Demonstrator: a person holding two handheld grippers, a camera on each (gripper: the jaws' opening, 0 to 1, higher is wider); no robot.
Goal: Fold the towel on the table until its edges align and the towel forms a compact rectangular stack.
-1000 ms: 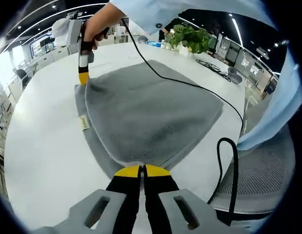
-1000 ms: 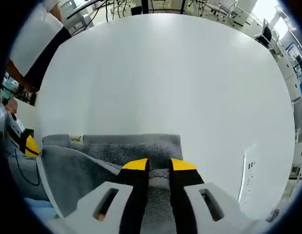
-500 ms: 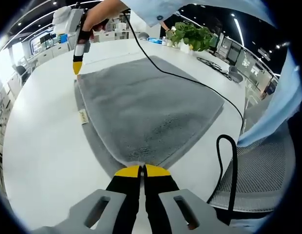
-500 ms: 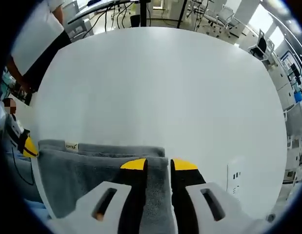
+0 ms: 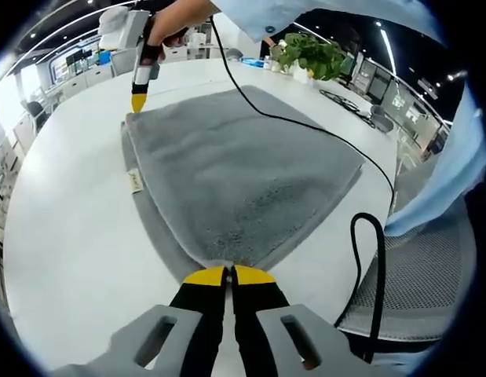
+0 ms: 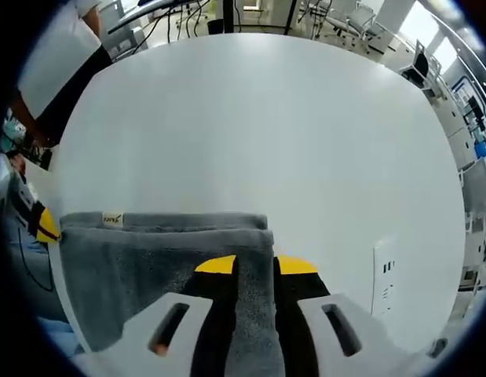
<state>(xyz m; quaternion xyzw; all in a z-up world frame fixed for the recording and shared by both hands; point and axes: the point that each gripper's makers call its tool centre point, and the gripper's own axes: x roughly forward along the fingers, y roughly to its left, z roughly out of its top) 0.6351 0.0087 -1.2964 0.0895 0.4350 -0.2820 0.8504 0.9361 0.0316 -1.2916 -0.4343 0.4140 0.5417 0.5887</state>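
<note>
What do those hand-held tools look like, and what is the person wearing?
Each tool has two black jaws with yellow tips on a grey body with slots: the left tool and the right tool. A black cable trails across the towel from the right tool. The person wears a light blue sleeve.

The towel (image 5: pixel 243 173) is grey terry cloth, matt, with a rough looped pile that looks coarser near the left gripper (image 5: pixel 228 275); a small pale fabric label (image 5: pixel 135 182) is sewn at its lower layer's edge. The desk (image 6: pixel 258 133) is white, smooth and faintly satin, without grain. Both grippers have matt black jaws tipped with yellow pads of plastic or rubber look, on pale grey moulded plastic bodies; the right gripper (image 6: pixel 256 265) shows the same finish. A black cable (image 5: pixel 305 129) lies smooth and slightly glossy across the cloth. The chair seat (image 5: pixel 415 275) is grey woven mesh.
</note>
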